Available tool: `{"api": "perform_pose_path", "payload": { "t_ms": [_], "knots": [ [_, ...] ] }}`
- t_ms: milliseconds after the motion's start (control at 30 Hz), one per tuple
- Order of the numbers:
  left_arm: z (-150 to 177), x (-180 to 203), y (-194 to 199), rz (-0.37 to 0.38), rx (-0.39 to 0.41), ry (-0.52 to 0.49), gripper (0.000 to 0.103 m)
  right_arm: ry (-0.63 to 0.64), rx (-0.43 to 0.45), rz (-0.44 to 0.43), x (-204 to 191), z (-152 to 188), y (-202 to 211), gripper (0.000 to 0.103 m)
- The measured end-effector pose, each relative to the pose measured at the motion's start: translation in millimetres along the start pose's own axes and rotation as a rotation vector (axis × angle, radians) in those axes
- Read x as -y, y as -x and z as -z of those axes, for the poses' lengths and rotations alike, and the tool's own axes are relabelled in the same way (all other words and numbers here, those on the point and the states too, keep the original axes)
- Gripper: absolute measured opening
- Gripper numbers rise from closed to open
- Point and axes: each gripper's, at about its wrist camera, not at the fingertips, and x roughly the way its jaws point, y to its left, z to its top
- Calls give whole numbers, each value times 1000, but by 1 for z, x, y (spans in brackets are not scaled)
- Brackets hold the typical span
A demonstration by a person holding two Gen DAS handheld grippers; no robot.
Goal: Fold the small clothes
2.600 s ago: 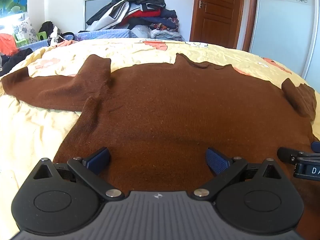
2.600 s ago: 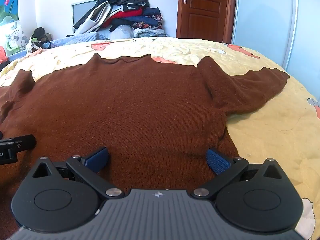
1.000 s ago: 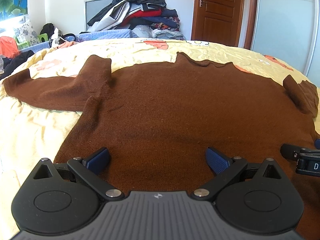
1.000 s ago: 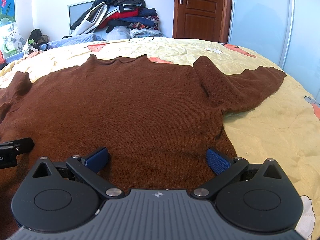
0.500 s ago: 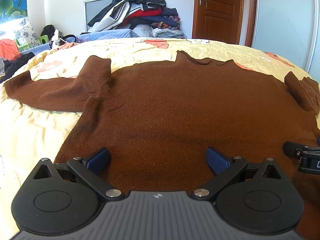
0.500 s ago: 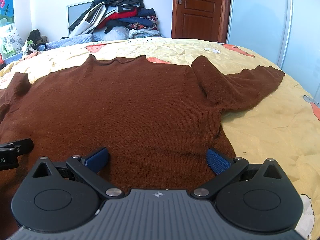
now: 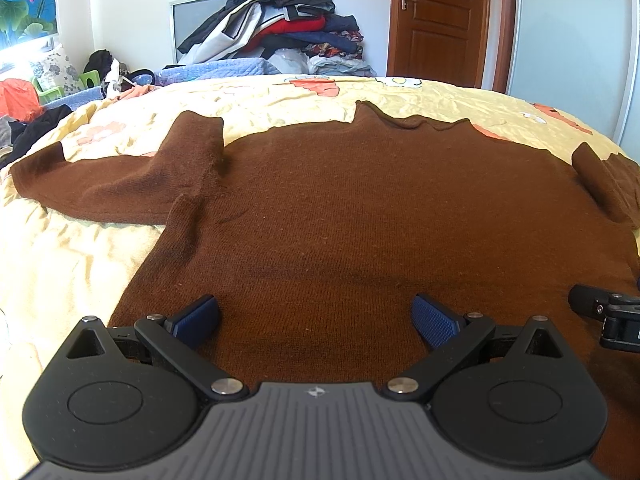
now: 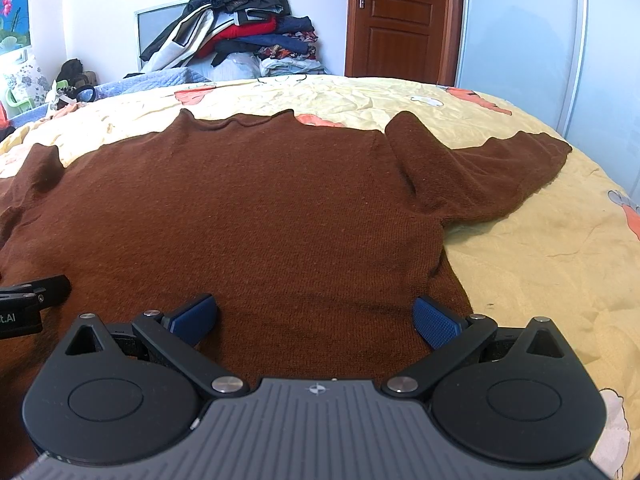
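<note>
A brown knitted sweater lies flat on the yellow bedspread, collar away from me. Its left sleeve stretches out to the left, its right sleeve to the right. My left gripper hovers open over the sweater's lower left part, nothing between its blue pads. My right gripper is open over the lower right part, near the side seam. Each view shows the other gripper's tip at its edge.
A pile of clothes sits against the far wall beyond the bed. A wooden door and a pale wardrobe front stand at the back right. Clutter lies left of the bed.
Both grippers have drifted only slightly; the views shifted a little and the other gripper's tip slid outward in each. Both stay open and the sweater has not moved.
</note>
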Motion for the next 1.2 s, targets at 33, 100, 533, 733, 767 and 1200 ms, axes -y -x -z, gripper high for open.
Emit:
{"api": "perform_pose_path", "payload": {
  "t_ms": [33,100,533,733,767,1200],
  "knots": [
    [0,0,0,0,0,0,103,0,0,0,0,0,0,103],
    [0,0,0,0,0,0,103,0,0,0,0,0,0,103],
    [0,-2,1,1,0,4,103,4,-3,-1,1,0,0,103],
    [0,-2,1,1,0,4,103,12,-16,-12,1,0,0,103],
    [0,-2,1,1,0,4,103,17,-25,-33,4,-2,0,103],
    [0,-2,1,0,0,4,103,-702,148,-243,289,-100,-66,103]
  ]
}}
